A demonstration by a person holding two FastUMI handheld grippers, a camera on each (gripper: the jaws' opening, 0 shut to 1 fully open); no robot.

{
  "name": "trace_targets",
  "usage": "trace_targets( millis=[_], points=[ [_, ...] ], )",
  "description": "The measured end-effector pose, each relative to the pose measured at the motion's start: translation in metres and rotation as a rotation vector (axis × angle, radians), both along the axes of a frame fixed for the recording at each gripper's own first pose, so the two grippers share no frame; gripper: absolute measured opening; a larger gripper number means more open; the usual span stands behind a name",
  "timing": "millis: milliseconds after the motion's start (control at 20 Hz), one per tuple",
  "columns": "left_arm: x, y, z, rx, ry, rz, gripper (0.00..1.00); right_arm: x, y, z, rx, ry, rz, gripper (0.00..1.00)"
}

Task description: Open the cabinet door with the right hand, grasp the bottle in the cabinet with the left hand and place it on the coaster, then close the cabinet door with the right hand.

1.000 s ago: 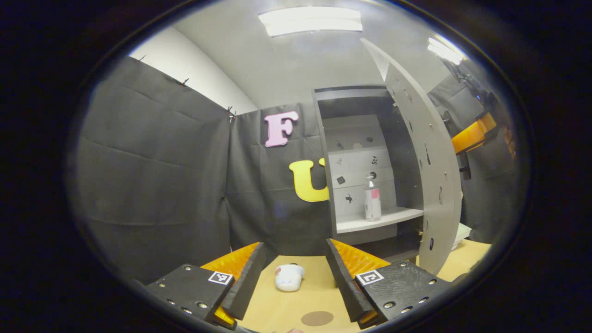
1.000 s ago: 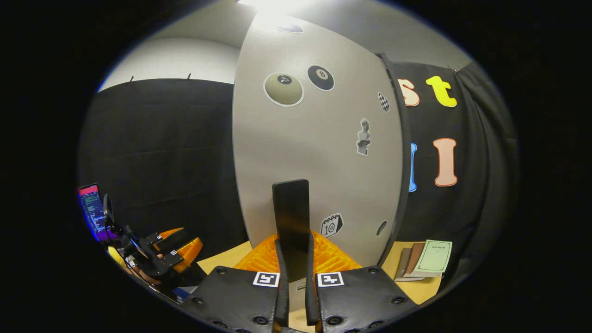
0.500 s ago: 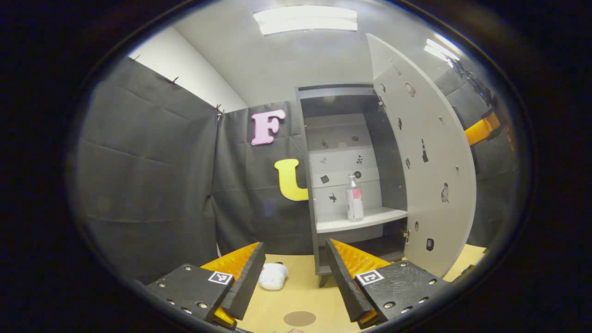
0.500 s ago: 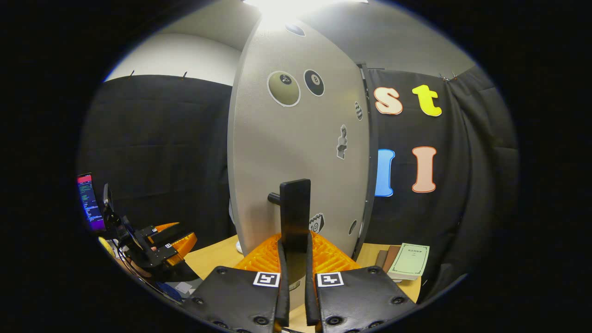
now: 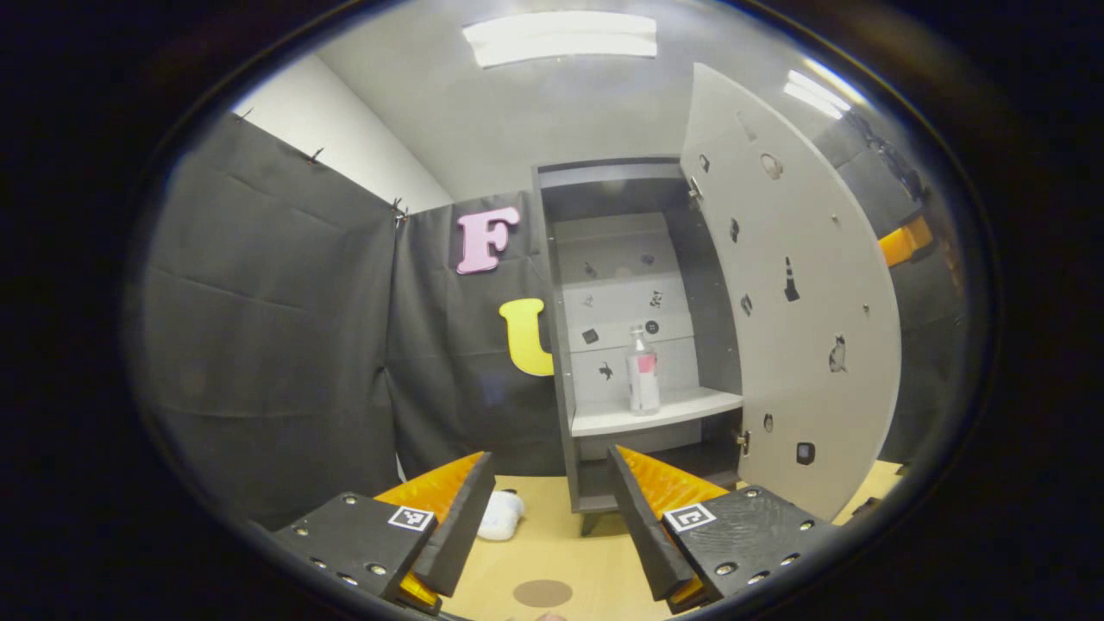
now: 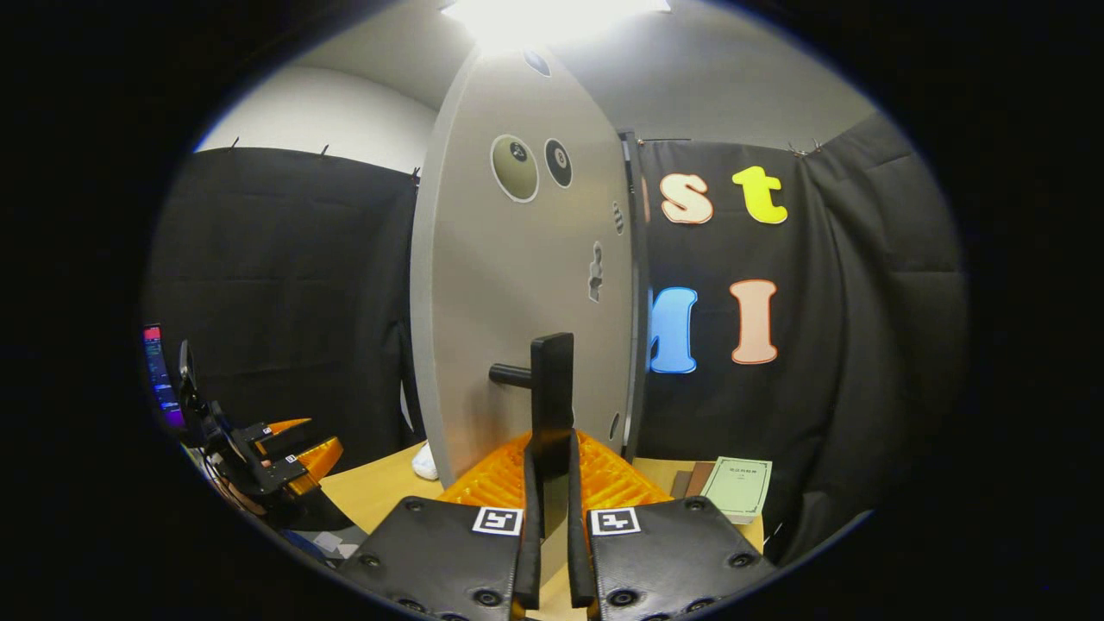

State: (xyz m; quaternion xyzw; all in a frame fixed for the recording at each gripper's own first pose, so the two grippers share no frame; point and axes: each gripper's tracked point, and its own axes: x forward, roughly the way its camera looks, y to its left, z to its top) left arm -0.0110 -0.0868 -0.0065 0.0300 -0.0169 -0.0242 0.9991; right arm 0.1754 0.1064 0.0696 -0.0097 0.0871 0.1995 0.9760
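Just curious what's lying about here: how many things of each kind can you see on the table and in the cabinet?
Bottle: 1
Coaster: 1
White cloth lump: 1
Books: at least 2; the stack is partly hidden
Total: at least 5

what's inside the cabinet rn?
One bottle upright on the white shelf, stickers on the back panel. The space under the shelf is dark; can't tell what's there. Door is open.

Matt grey cabinet door (image 6: 526, 285), clear plastic bottle (image 5: 642, 373), pale wood-look tabletop (image 5: 569, 552), ribbed orange plastic on the tongs' fingers (image 5: 660, 479).
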Motion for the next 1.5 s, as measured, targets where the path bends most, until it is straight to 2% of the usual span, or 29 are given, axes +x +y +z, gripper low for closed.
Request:
trace_targets(
  millis=[200, 300, 400, 500, 550, 600, 650, 900, 950, 1100, 1150, 1200, 1250, 1300, 1500],
  points=[
    [-0.002, -0.012, 0.002, 0.004, -0.001, -0.003, 0.79, 0.010, -0.037, 0.001, 0.006, -0.013, -0.104, 0.14],
    [-0.003, -0.018, 0.002, 0.005, 0.000, -0.005, 0.79, 0.010, -0.038, 0.000, 0.045, 0.001, -0.096, 0.10],
    [-0.003, -0.024, 0.002, 0.008, 0.004, -0.007, 0.79, 0.000, -0.029, -0.001, 0.080, 0.014, -0.061, 0.14],
    [-0.001, -0.032, 0.002, 0.007, 0.011, -0.014, 0.80, -0.010, -0.037, 0.004, 0.059, -0.002, -0.061, 0.14],
    [0.001, -0.036, 0.003, 0.003, 0.012, -0.017, 0.80, -0.017, -0.043, 0.008, 0.050, -0.018, -0.059, 0.10],
    [0.002, -0.041, 0.006, -0.003, 0.008, -0.024, 0.79, -0.021, -0.045, 0.008, 0.049, -0.026, -0.047, 0.10],
    [0.004, -0.048, 0.010, -0.009, 0.001, -0.032, 0.79, -0.025, -0.052, 0.009, 0.042, -0.040, -0.058, 0.14],
    [0.019, -0.086, 0.036, -0.029, -0.027, -0.082, 0.81, -0.035, -0.103, 0.002, 0.009, -0.079, -0.148, 0.16],
    [0.023, -0.094, 0.043, -0.029, -0.029, -0.099, 0.79, -0.035, -0.112, -0.003, 0.003, -0.078, -0.168, 0.37],
    [0.037, -0.118, 0.065, -0.029, -0.031, -0.162, 0.80, -0.033, -0.148, -0.017, -0.063, -0.093, -0.273, 1.00],
    [0.045, -0.128, 0.071, -0.031, -0.029, -0.188, 0.80, -0.034, -0.158, -0.020, -0.086, -0.098, -0.305, 0.96],
    [0.052, -0.135, 0.078, -0.035, -0.024, -0.208, 0.80, -0.032, -0.163, -0.025, -0.098, -0.101, -0.327, 0.99],
    [0.063, -0.140, 0.082, -0.041, -0.018, -0.224, 0.80, -0.033, -0.168, -0.029, -0.100, -0.099, -0.341, 0.96],
    [0.074, -0.143, 0.087, -0.048, -0.013, -0.234, 0.80, -0.033, -0.171, -0.033, -0.095, -0.094, -0.355, 0.99],
    [0.131, -0.144, 0.099, -0.066, -0.001, -0.249, 0.79, -0.034, -0.194, -0.050, -0.073, -0.053, -0.443, 0.96]
  ],
)
